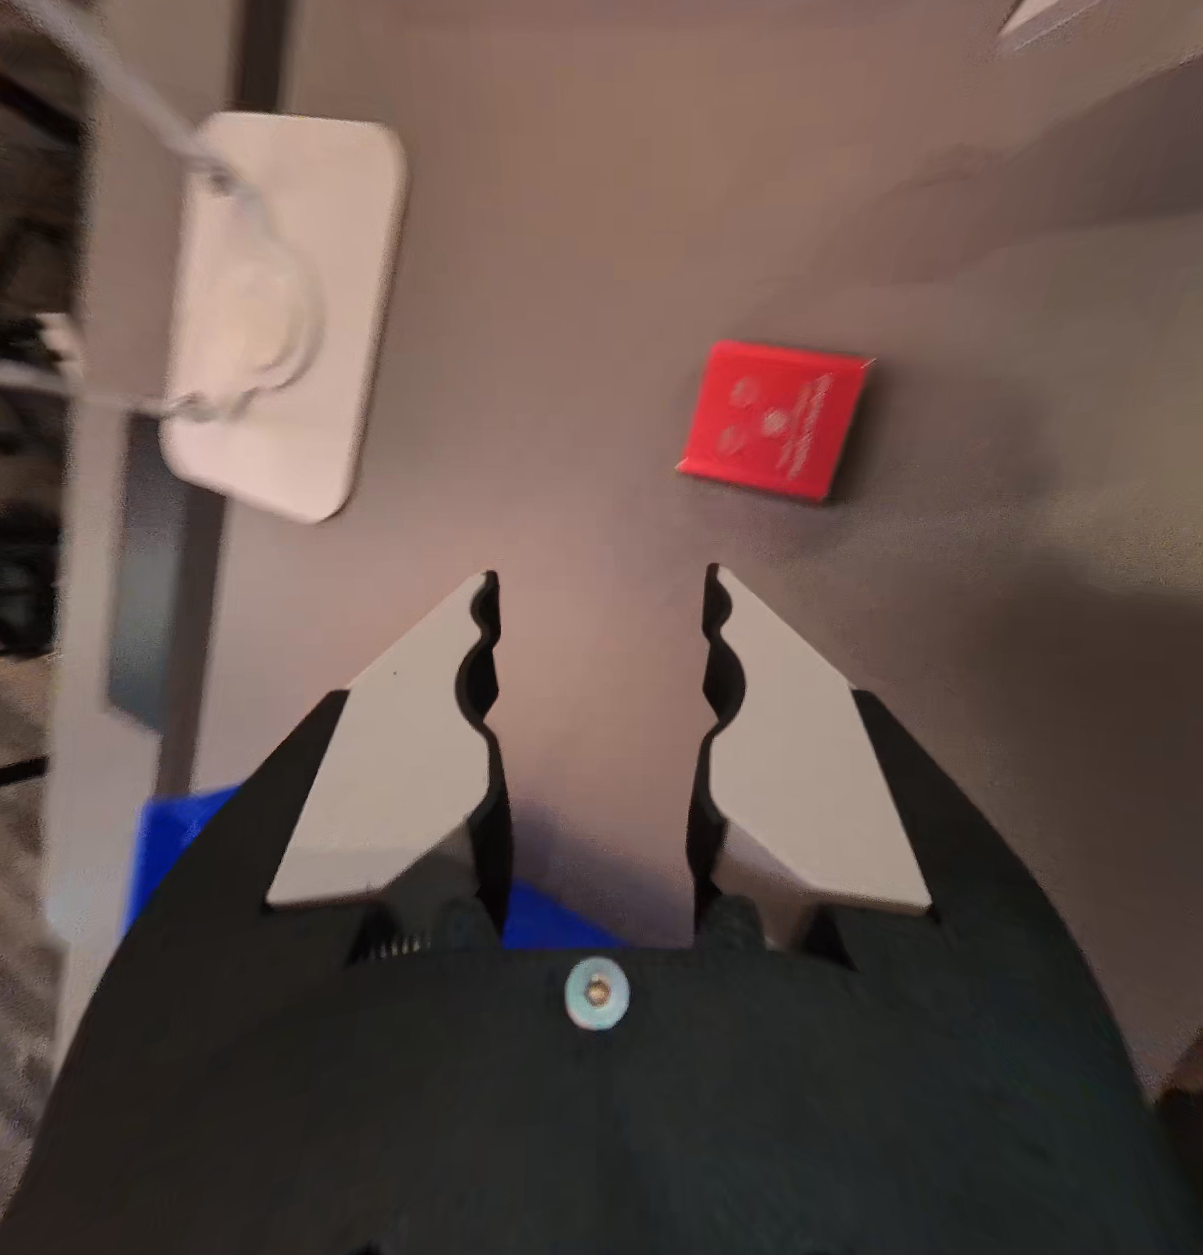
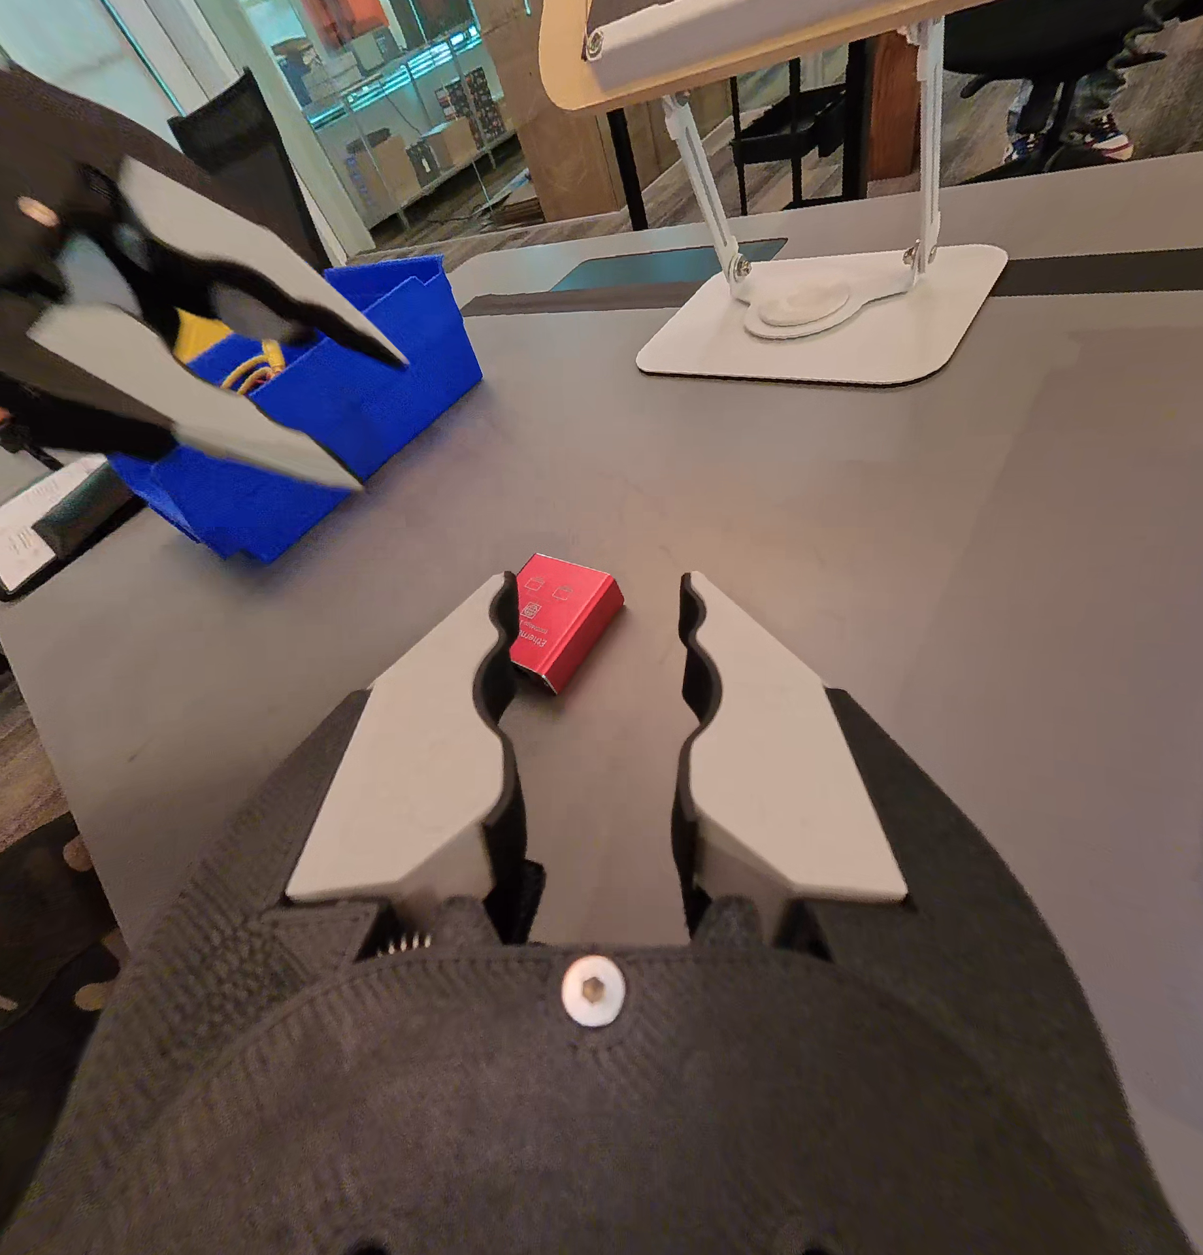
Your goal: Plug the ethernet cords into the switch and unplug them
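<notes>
The switch is a small red box (image 2: 566, 628) lying flat on the grey table (image 2: 924, 611). My right gripper (image 2: 593, 584) is open and empty, low over the table, with the switch just beyond and between its fingertips, nearer the left finger. The switch also shows in the blurred left wrist view (image 1: 775, 424), ahead and to the right of my left gripper (image 1: 602, 577), which is open and empty above the table. The left gripper also shows in the right wrist view (image 2: 381, 421), hovering over a blue bin (image 2: 354, 414). Yellow ethernet cord (image 2: 255, 370) lies coiled inside the bin.
A white stand with a flat base (image 2: 822, 326) stands at the back of the table; it also shows in the left wrist view (image 1: 286, 312). A white and black flat device (image 2: 42, 530) lies at the table's left edge. Shelving and chairs are beyond the table. The flat base (image 2: 822, 326) is about 30 cm from both grippers' fingertips. Look for it in the left wrist view (image 1: 306, 278) too.
</notes>
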